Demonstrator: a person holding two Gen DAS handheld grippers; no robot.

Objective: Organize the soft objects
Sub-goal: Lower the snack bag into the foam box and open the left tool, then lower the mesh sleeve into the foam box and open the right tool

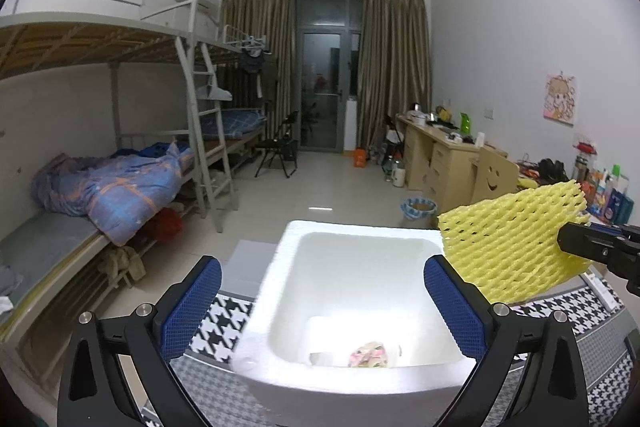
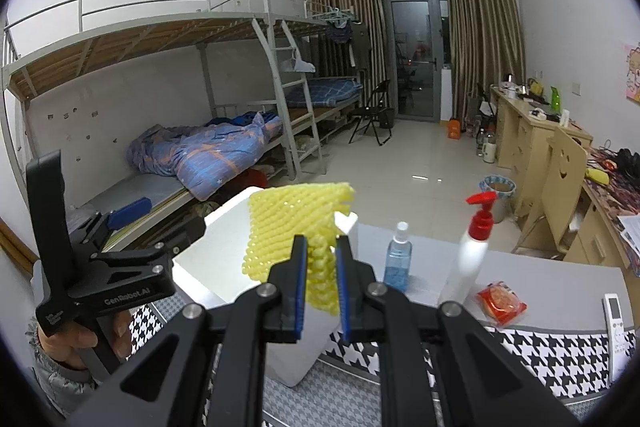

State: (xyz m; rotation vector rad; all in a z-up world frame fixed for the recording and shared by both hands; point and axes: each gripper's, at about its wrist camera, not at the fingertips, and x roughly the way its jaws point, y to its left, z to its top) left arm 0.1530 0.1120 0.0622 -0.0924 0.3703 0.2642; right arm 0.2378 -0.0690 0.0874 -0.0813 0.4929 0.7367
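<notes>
1. The left gripper (image 1: 322,301) stands wide apart over the white foam box (image 1: 360,379), its blue pads holding nothing.
2. The right gripper (image 2: 322,291) is pinched tight on the yellow foam net (image 2: 304,227), which hangs in the air above the box's right edge.
3. A small floral cloth (image 1: 370,354) lies inside the box.
4. The box sits on a houndstooth table cover (image 2: 552,347), beside 2 spray bottles.

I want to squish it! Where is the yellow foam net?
The yellow foam net is pinched in the right gripper, beside the white foam box.
</notes>
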